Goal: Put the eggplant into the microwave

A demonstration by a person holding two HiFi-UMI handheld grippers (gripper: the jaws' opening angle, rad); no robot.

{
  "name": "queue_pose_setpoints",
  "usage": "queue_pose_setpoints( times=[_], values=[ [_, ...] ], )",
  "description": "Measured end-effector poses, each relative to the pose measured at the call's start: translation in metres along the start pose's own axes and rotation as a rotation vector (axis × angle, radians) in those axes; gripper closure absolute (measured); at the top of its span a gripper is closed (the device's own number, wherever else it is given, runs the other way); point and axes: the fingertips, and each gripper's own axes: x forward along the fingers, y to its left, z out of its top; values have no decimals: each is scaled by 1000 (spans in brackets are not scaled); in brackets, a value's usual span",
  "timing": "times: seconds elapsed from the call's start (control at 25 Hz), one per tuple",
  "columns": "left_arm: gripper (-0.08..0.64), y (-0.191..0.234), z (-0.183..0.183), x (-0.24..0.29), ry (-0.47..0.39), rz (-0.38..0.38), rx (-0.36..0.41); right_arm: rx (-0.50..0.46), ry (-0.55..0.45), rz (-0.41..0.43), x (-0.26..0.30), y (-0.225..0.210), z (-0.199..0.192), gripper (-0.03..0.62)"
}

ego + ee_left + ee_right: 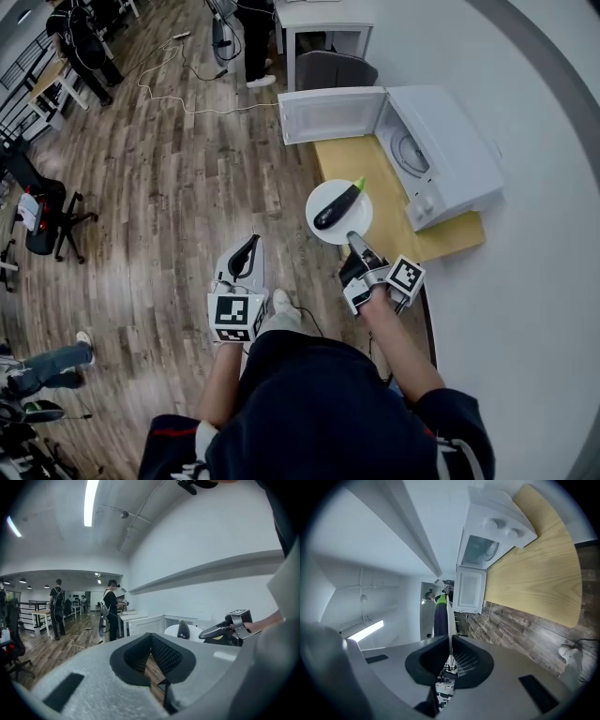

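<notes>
A dark purple eggplant (337,204) with a green stem lies on a white plate (361,221). My right gripper (353,240) is shut on the plate's near rim and holds it in the air in front of a wooden table (367,173). The white microwave (441,150) stands on that table with its door (333,114) swung open to the left. In the right gripper view the plate (449,620) runs edge-on out of the jaws, with the eggplant (439,613) on one side and the microwave (492,531) beyond. My left gripper (248,246) hangs shut and empty over the floor, to the left of the plate (171,631).
A white wall runs along the right, behind the table. A white desk (323,19) and a grey chair (333,67) stand beyond the microwave. A cable (178,89) trails over the wood floor, a black office chair (47,220) is at the left, and people stand at the back.
</notes>
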Motion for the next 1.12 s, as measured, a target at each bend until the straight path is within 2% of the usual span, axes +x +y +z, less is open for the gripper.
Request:
queue_pose_setpoints(
  times=[0.56, 0.76, 0.92, 1.12],
  values=[
    [543, 122, 22, 92, 23, -2, 5, -1, 18, -36, 152, 22, 14, 568],
    [544, 152, 35, 139, 48, -4, -1, 10, 27, -48, 207, 30, 41, 568],
    [544, 154, 35, 168, 57, -1, -6, 20, 35, -52, 225, 20, 66, 568],
    [544, 172, 23, 156, 58, -15, -26, 32, 13, -68, 226, 11, 48, 568]
  ],
)
